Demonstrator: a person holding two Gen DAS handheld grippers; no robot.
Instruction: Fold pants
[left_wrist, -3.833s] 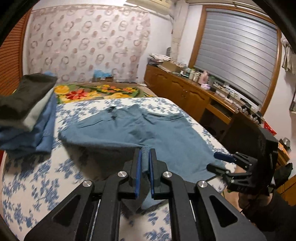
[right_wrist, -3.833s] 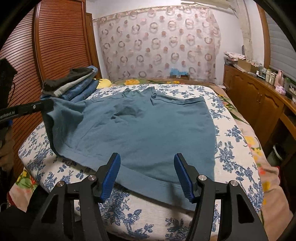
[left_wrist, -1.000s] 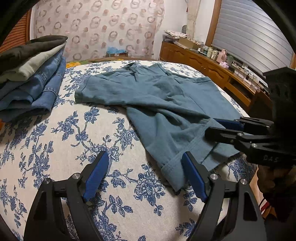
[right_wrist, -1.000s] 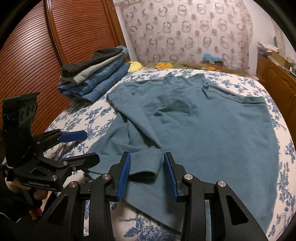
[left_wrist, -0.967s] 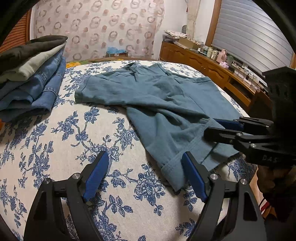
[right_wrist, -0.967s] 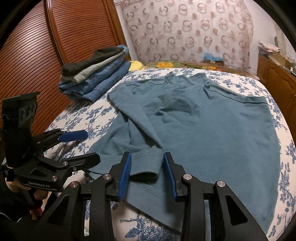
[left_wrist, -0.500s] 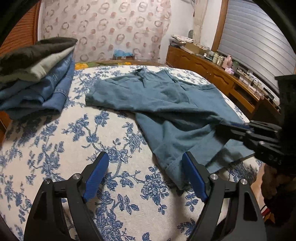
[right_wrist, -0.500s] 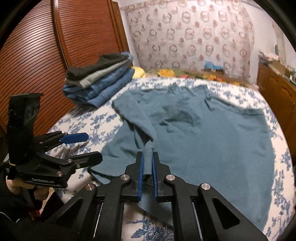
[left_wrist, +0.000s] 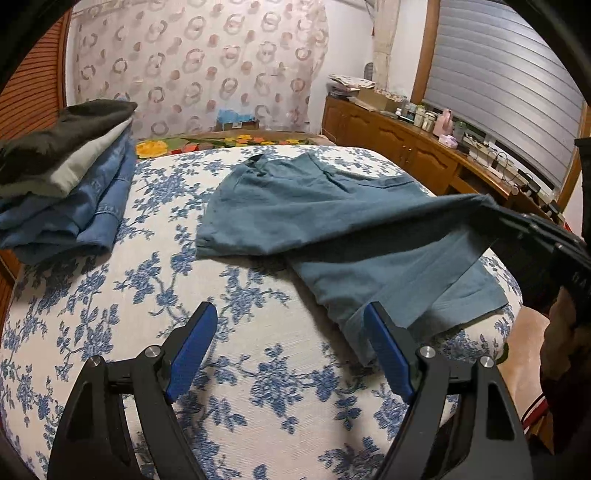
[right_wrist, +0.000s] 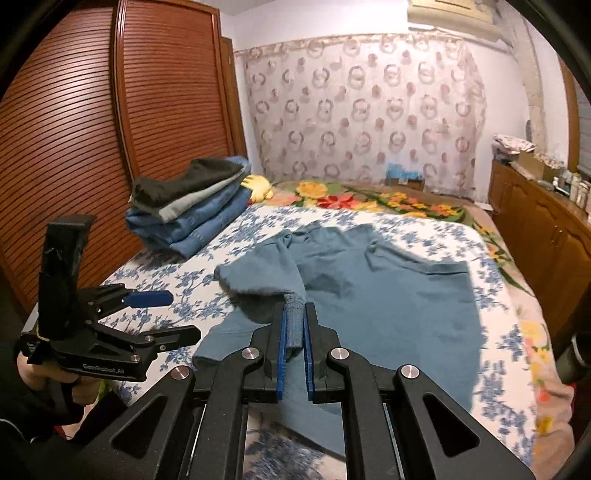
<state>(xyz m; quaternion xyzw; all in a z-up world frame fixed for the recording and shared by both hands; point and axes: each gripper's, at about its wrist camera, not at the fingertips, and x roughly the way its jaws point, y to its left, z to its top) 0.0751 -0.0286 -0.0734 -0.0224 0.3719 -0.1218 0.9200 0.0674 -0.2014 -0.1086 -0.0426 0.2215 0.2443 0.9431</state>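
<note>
A: How was the right gripper (right_wrist: 293, 325)?
B: Clamped tight on the pants (right_wrist: 388, 295) hem, cloth spreading ahead across the bed (right_wrist: 509, 332).
A: And the left gripper (left_wrist: 291, 347)?
B: Spread wide, empty; pants lay ahead to its right.

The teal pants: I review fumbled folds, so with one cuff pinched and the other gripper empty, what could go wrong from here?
1. The right gripper pinches only a narrow bit of cuff on the teal pants; a tug might slip it free.
2. The left gripper is open over the bedspread, holding nothing, so the lifted leg may land skewed or bunched.
3. The pants' near edge lies by the bed's edge and could slide off.
</note>
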